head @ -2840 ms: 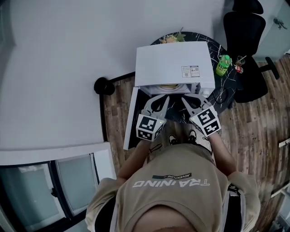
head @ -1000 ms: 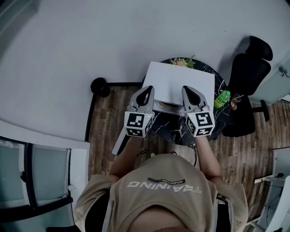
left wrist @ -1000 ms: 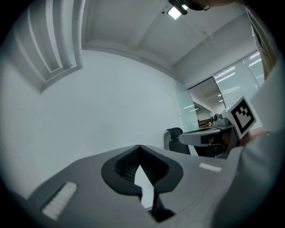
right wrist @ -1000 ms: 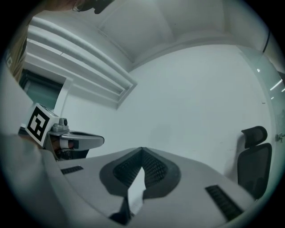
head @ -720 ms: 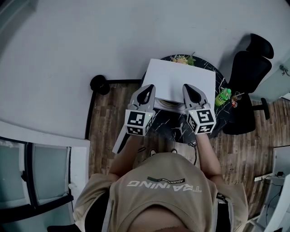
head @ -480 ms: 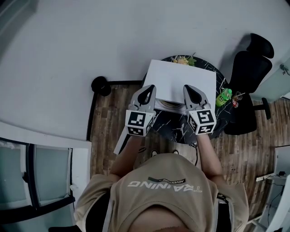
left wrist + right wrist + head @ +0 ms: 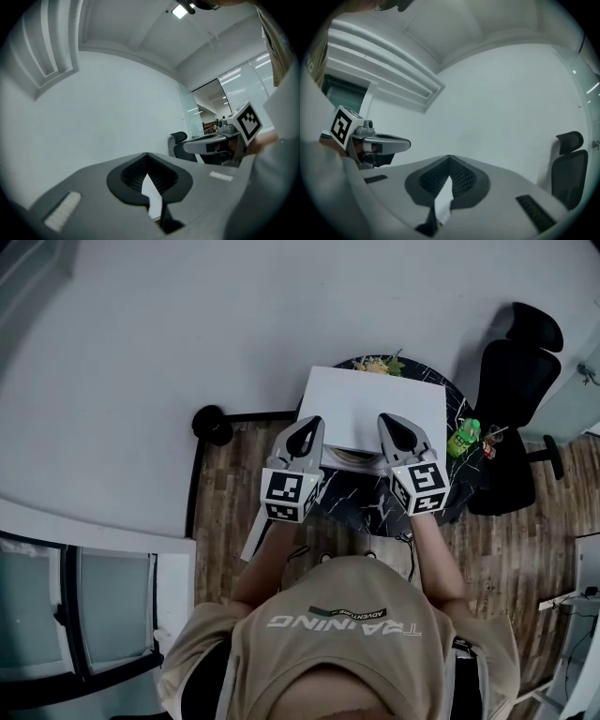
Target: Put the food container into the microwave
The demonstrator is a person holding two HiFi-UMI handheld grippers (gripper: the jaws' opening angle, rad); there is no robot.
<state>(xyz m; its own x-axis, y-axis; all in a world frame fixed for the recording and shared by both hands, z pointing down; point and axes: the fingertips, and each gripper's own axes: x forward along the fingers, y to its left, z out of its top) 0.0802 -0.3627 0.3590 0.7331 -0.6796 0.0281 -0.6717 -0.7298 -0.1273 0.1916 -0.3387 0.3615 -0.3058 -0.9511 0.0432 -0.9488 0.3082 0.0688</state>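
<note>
We hold left gripper (image 7: 307, 424) and right gripper (image 7: 390, 421) before the microwave (image 7: 375, 401), jaws pressed together, empty; food container (image 7: 351, 457) seemingly inside, door (image 7: 250, 540) unclosed.

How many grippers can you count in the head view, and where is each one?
2. The left gripper is held at the microwave's left front, the right gripper at its right front. None seem hidden.

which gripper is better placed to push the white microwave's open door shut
Left, likely. The open white door sticks out at the left side of the boxy white microwave, just beneath the left gripper; the right gripper sits across the opening, farther off. Both are shut and empty.
</note>
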